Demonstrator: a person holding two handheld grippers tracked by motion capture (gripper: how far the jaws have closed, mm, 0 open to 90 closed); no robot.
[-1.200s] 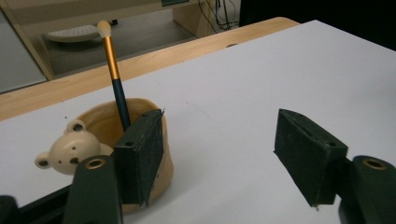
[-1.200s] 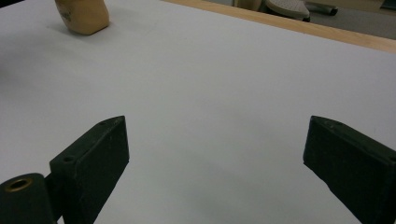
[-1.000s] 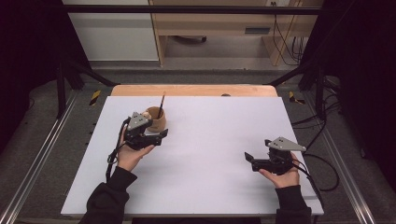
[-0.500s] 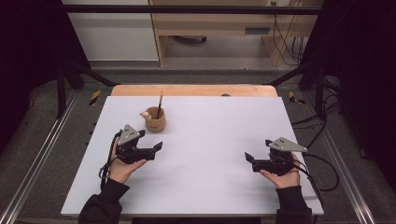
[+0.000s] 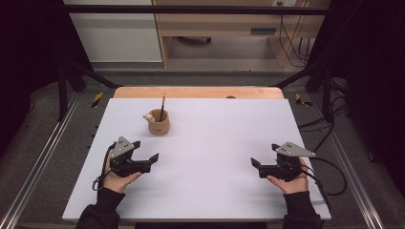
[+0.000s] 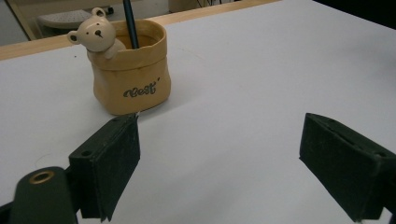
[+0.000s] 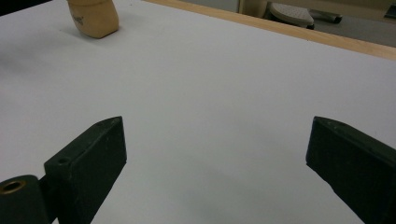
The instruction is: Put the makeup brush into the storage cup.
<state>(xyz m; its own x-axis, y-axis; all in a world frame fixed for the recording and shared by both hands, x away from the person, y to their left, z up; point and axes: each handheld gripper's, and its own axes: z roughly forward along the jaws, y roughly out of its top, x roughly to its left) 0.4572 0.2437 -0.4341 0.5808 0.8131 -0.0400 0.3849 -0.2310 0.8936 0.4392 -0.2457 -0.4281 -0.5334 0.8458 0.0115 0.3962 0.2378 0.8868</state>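
Note:
A tan cloth-look pot with a small bear figure on its rim stands upright on the white tabletop, left of middle, with a dark pencil in it. My left gripper is nearer the front edge and apart from the pot. It is open, its jaws have just been opening, and nothing is between them. In the left gripper view the pot stands beyond the left gripper. My right gripper rests open at the front right, and the right gripper holds nothing.
A wooden strip runs along the table's far edge. Metal frame rails flank both sides. Cables trail off the right gripper. In the right gripper view the pot sits far off at the upper left.
My left gripper has drawn back from beside the pot toward the front edge and spread its jaws wider. The pot and pencil stay put. The right gripper has not moved.

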